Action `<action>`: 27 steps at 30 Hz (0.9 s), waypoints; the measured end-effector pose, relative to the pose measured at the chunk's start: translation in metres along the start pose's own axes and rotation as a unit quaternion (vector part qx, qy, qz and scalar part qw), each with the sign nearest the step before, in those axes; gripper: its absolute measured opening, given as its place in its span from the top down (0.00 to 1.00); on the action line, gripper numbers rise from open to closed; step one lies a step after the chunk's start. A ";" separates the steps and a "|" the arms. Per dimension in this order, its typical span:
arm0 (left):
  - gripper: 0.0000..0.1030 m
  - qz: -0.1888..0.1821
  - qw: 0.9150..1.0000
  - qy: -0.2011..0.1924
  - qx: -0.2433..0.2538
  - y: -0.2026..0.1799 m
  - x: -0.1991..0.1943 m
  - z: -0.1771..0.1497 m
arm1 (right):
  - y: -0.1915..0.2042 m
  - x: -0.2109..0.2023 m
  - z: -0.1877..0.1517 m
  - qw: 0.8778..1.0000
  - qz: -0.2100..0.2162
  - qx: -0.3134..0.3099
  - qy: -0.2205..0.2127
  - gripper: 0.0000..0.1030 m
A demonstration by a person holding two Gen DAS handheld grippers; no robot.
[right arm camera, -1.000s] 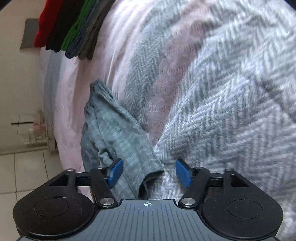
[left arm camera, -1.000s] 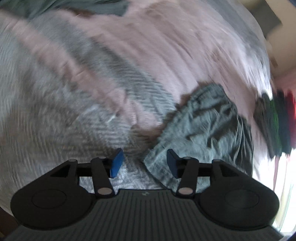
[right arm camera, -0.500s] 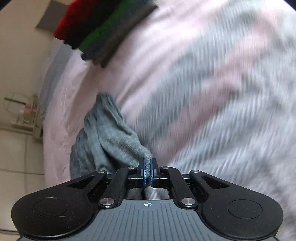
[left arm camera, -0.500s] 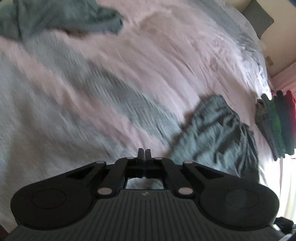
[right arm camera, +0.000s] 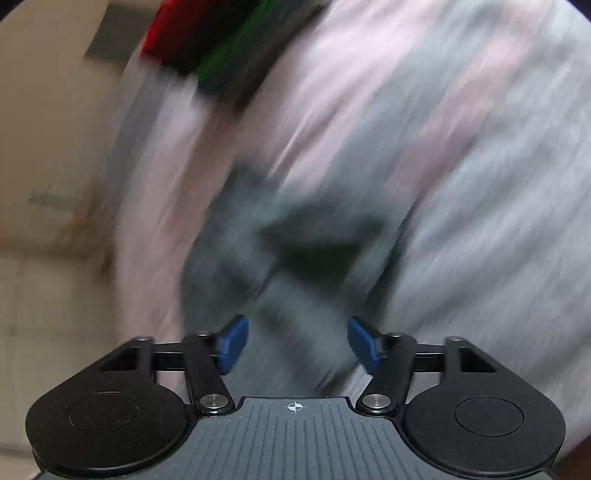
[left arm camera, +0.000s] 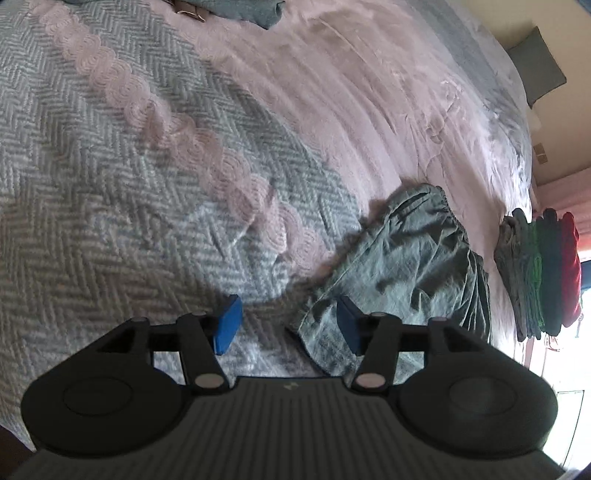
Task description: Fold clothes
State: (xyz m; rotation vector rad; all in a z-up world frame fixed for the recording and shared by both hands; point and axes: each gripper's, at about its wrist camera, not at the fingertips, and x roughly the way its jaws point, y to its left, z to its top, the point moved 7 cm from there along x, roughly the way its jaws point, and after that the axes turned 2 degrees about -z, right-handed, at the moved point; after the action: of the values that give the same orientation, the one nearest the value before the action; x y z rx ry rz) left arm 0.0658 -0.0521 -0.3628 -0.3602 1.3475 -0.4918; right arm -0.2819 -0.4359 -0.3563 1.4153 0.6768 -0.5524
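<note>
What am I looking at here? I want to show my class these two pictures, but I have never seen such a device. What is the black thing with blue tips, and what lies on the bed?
A person holds one two-finger gripper in each hand, and a fisheye camera on each looks forward along its fingers. One picture comes from the left gripper, the other, badly blurred, from the right gripper. Both stand open and hold nothing. Below lies a bedspread with a crumpled grey-green garment on it. Beyond it sits a stack of folded clothes, and another garment lies at the far edge.
</note>
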 end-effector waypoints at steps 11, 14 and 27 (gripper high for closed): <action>0.50 -0.040 0.998 0.028 -0.041 0.009 0.008 -0.006 | -0.002 0.089 -0.086 0.989 0.015 0.128 0.080 0.60; 0.61 -0.058 0.996 0.038 -0.056 0.013 0.017 -0.003 | -0.007 0.095 -0.088 0.988 0.019 0.137 0.063 0.60; 0.98 -0.113 0.991 0.034 0.062 -0.003 -0.020 0.059 | 0.035 0.075 -0.109 0.995 0.042 0.072 0.060 0.98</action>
State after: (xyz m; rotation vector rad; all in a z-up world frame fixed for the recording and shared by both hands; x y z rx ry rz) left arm 0.1203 -0.0458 -0.3331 -0.3988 1.3408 -0.7782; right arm -0.2151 -0.3204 -0.3880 1.6141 0.6800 -0.4605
